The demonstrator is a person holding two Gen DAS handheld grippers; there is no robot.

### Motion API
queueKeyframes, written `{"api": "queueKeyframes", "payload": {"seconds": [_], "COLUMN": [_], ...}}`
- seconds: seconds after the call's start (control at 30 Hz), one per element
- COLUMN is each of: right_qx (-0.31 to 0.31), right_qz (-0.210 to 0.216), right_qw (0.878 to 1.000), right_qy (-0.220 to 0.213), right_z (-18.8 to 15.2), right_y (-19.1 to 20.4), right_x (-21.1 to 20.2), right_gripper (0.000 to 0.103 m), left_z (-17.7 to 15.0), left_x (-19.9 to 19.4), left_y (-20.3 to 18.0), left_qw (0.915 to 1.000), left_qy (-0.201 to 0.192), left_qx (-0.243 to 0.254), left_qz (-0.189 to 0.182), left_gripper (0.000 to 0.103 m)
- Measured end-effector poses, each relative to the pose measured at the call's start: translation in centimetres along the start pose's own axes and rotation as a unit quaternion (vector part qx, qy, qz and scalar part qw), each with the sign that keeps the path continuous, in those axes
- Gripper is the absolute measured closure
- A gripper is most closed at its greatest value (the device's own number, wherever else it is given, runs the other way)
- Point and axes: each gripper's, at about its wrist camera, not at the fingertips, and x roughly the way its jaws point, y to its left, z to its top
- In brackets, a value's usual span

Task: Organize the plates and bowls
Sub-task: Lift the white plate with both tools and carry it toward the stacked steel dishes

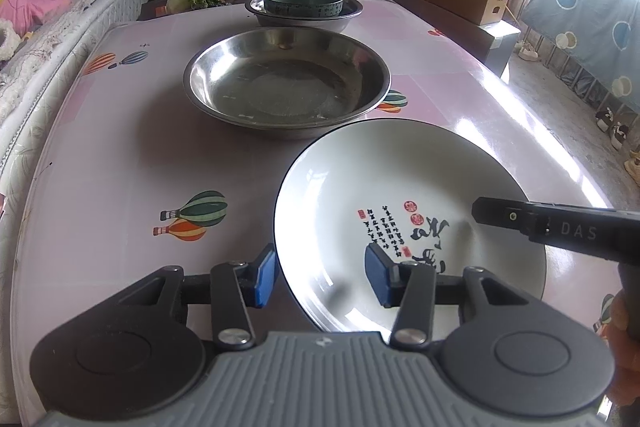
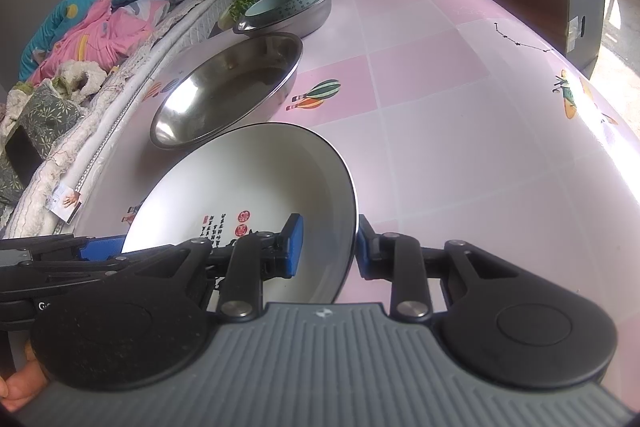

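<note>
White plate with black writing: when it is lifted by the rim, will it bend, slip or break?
The white plate looks like glazed ceramic, so it is probably rigid but breakable if dropped. Its glossy highlights suggest a slippery surface. The thin dark rim offers little to grip, so the plate may tilt when lifted.

Left gripper (image 1: 322, 277) fills the lower frame: grey ribbed housing, black linkage arms with round silver screws, blue pads (image 1: 379, 277) on the fingers. Right gripper (image 2: 329, 247) looks the same, a small white logo on its grey ribs. At right, its black finger reads "DAS".
</note>
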Motion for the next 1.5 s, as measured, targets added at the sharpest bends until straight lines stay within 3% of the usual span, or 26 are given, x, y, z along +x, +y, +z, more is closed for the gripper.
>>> {"api": "queueKeyframes", "payload": {"seconds": [0.27,0.6,1.5], "right_qx": [-0.007,-0.006,-0.003], "right_qz": [-0.007,-0.008,-0.013], "right_qw": [1.000,1.000,1.000], "right_qy": [-0.004,-0.010,-0.016], "right_z": [-0.2,-0.4,-0.4], "right_y": [0.0,-0.1,0.2], "right_x": [0.1,0.2,-0.4], "right_gripper": [0.082,0.083,0.082], "left_z": [0.2,0.4,0.0], "left_x": [0.5,0.9,0.2], "left_y": [0.8,1.7,1.0], "left_qw": [1.0000,0.9991,0.9996], "left_qy": [0.003,0.014,0.000], "left_qx": [-0.004,-0.034,-0.026], "left_qz": [0.001,-0.022,-0.014], "left_gripper": [0.073,0.073,0.072]}}
